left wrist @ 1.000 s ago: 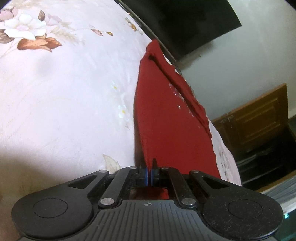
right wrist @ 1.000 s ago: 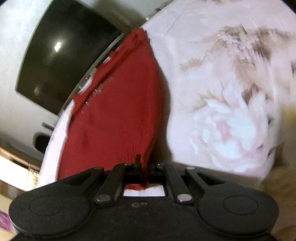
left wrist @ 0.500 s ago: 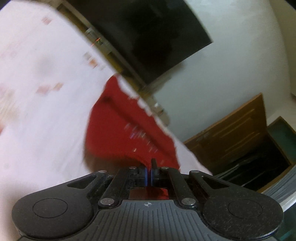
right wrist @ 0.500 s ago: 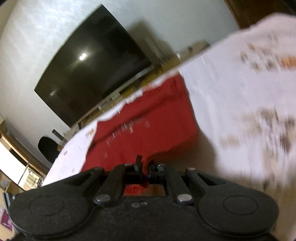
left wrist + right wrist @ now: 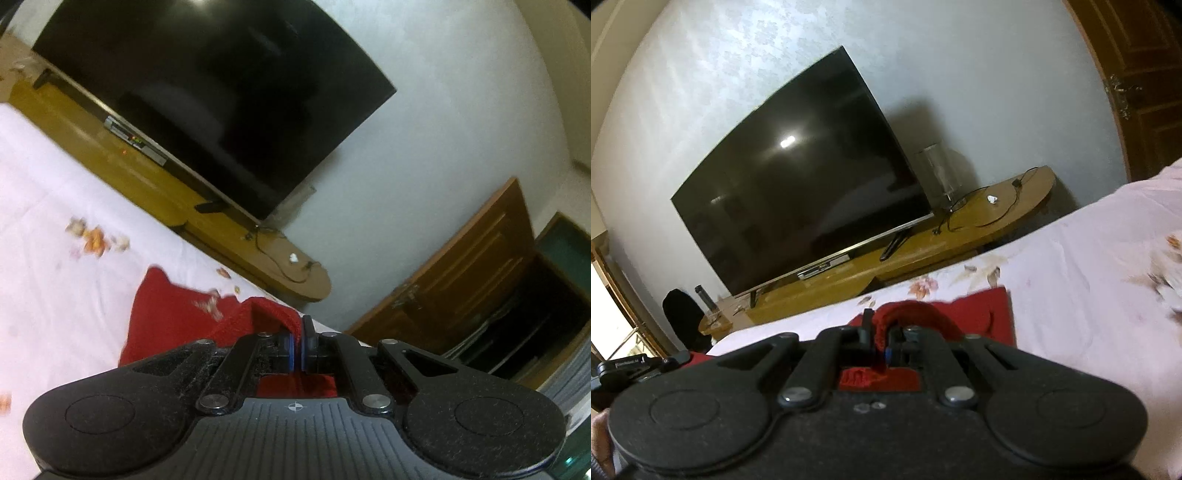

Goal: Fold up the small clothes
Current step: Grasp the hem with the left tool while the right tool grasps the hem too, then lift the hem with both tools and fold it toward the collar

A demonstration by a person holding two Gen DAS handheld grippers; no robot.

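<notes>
A small red knitted garment lies on a pale floral bedsheet. My left gripper is shut on one red edge, which loops up over its fingers. My right gripper is shut on another red edge of the garment, which arches over its fingers. Both grippers hold the cloth low over the far part of the garment. The lower part of the garment is hidden behind the gripper bodies.
Beyond the bed's far edge stands a wooden TV bench with a large black television, cables and a set-top box. A wooden door is at the right. The left gripper shows at the left edge of the right wrist view.
Both grippers have carried their red edges forward over the garment and tilted up. The views have swung from the bed to the television and wall. The visible red area has shrunk.
</notes>
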